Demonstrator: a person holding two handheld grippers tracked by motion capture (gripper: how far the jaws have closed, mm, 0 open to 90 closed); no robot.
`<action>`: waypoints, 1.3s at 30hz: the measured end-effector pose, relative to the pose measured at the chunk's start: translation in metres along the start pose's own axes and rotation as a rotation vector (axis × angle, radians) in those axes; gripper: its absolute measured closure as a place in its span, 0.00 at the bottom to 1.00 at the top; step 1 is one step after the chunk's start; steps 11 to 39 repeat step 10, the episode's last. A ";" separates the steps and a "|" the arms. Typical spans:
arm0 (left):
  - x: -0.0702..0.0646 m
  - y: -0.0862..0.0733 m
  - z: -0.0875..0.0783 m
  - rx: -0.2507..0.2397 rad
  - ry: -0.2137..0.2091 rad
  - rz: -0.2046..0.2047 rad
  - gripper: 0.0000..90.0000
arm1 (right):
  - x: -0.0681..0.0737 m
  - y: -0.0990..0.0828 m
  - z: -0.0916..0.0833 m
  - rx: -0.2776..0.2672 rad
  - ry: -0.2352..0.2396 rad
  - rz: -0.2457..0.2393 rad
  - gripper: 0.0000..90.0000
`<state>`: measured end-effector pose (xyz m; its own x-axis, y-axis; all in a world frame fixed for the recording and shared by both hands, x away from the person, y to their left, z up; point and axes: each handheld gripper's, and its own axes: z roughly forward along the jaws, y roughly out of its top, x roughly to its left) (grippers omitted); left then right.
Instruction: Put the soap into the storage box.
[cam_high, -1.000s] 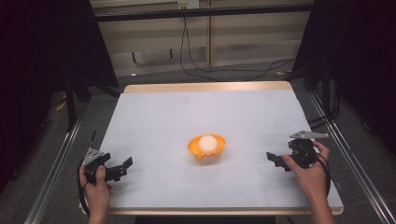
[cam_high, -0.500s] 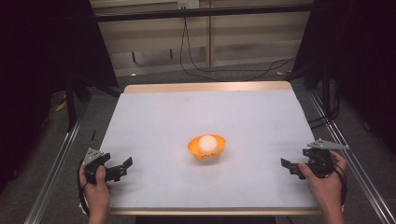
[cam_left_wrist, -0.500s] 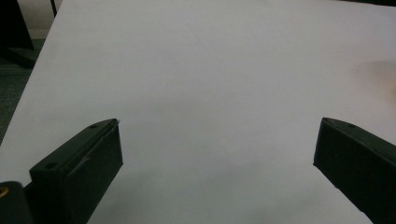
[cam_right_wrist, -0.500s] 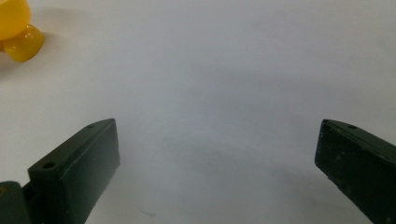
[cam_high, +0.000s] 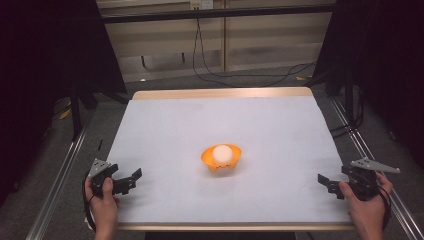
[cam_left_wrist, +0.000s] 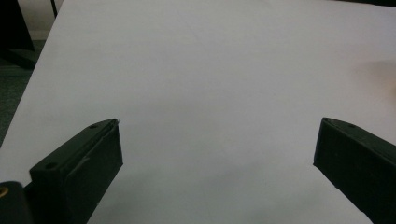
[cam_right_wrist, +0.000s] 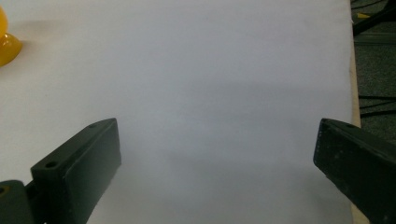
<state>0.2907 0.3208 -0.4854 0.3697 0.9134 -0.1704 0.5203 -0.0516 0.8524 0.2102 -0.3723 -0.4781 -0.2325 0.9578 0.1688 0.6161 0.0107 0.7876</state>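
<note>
Between two wide-open claws, left claw (cam_high: 131, 179) and right claw (cam_high: 327, 184), sits an orange bowl (cam_high: 221, 158).

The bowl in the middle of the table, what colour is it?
Orange. The bowl holds a white ball, and it shows best in the high view.

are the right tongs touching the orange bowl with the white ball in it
Apart. The high view shows bare white table between the right tongs and the round orange bowl holding the white ball.

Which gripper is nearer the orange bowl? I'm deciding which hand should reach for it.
Left. The left gripper sits near the table's front left corner, somewhat closer to the orange bowl than the right gripper, which is at the front right edge.
</note>
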 end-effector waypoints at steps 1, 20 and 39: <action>-0.001 0.000 0.000 -0.004 0.000 -0.005 0.01 | -0.002 -0.003 -0.001 -0.012 -0.002 0.019 0.00; -0.002 0.000 0.001 -0.001 0.005 0.000 0.01 | -0.005 -0.014 -0.006 -0.101 -0.002 0.062 0.02; -0.002 0.000 0.001 -0.001 0.005 0.000 0.01 | -0.005 -0.014 -0.006 -0.101 -0.002 0.062 0.02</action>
